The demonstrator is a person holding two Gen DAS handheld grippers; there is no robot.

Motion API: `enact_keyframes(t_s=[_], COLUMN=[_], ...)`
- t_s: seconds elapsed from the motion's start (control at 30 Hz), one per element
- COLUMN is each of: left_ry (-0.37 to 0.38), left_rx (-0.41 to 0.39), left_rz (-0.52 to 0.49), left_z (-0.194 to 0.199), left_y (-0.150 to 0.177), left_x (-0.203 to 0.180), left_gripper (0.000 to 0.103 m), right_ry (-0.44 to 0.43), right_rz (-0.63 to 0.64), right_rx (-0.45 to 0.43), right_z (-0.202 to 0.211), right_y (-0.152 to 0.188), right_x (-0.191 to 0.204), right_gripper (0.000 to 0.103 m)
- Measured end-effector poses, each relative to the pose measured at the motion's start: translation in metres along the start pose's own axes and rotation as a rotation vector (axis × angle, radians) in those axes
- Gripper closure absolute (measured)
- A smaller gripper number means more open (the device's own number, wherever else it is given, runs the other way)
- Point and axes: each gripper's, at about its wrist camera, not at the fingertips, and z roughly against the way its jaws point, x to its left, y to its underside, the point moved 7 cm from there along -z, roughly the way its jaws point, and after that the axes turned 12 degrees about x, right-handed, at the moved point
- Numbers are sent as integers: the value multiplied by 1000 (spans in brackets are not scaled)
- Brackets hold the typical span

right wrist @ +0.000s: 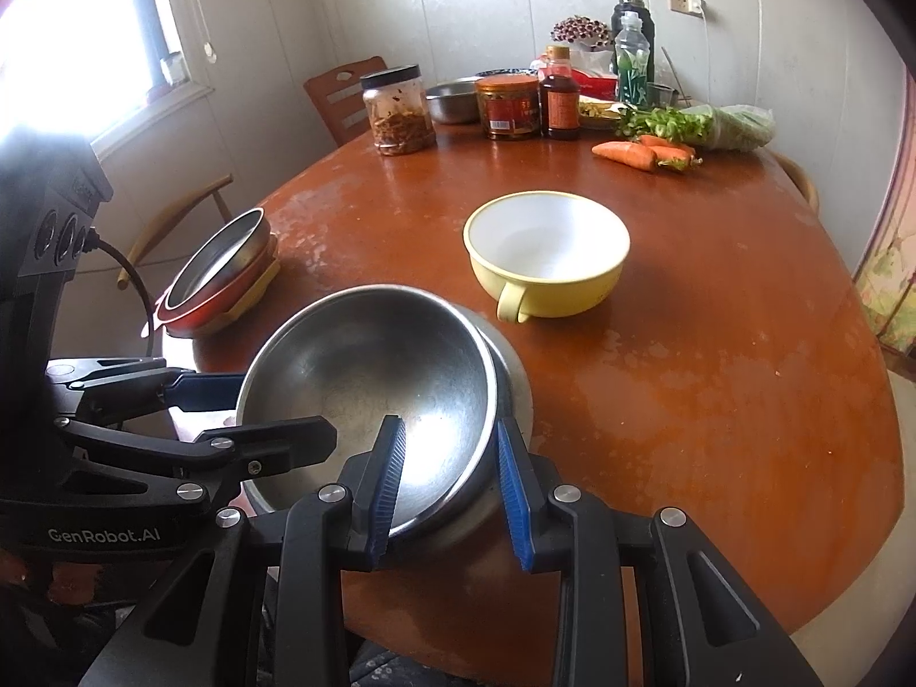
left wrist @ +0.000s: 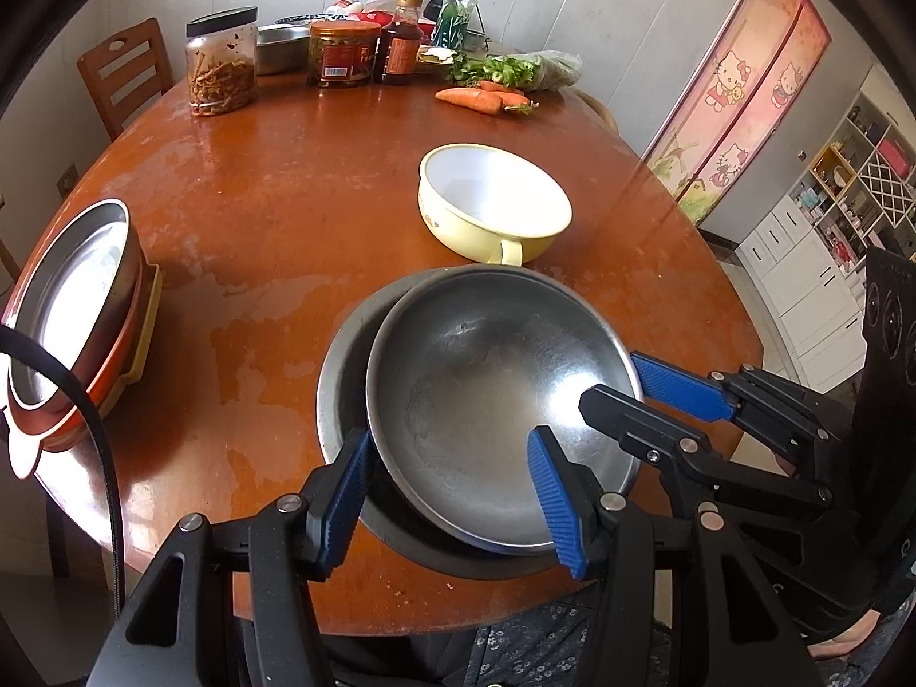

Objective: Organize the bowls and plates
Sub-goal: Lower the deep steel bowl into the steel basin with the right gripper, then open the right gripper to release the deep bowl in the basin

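Observation:
A steel bowl hangs tilted, partly inside a second steel bowl that rests near the front edge of the table. My left gripper is shut on its near left rim, one finger inside and one outside. On the opposite rim my right gripper is shut the same way. A yellow bowl with a handle stands just behind. A stack of a steel dish on orange and yellow plates sits at the table's left edge.
The round brown table carries jars, a sauce bottle, another steel basin, carrots and greens along its far side. Wooden chairs stand behind it on the left. A person's lap shows below the front edge.

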Motion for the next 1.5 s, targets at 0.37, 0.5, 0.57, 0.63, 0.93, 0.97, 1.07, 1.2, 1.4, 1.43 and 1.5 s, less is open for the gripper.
enact_keyframes(t_s=[0.37, 0.5, 0.57, 0.63, 0.93, 0.97, 1.07, 1.2, 1.4, 1.43, 1.5], left_ry=[-4, -2, -6, -2, -8, -8, -10, -4, -4, -3, -1], left_rx=[-1, -2, -6, -10, -28, -30, -36, -47, -63, -65, -72], left_rz=[-3, 1, 0, 3, 6, 8, 6, 3, -8, -11, -14], left_z=[-1, -1, 0, 2, 8, 8, 11, 14, 20, 21, 23], left_y=[-1, -2, -3, -4, -5, -5, -5, -7, -9, -10, -11], left_x=[-1, 0, 0, 1, 4, 5, 4, 5, 3, 3, 3], left_gripper=[48, 48, 48, 48, 47, 47, 47, 47, 47, 47, 47], right_ry=[-3, -3, -3, -2, -3, -2, -3, -3, -10, -11, -13], right_rz=[0, -2, -3, -3, -5, -5, -8, -9, -12, -13, -16], right_rx=[-8, -9, -9, -10, -10, -10, -14, -13, -20, -20, -21], right_z=[1, 1, 1, 1, 0, 0, 1, -1, 0, 0, 0], right_y=[-1, -2, -2, -2, -4, -4, -6, -10, -14, -15, -17], right_x=[-1, -1, -1, -1, -1, -1, -1, -1, -2, -2, -3], right_gripper=[69, 69, 69, 69, 69, 69, 69, 68, 63, 63, 63])
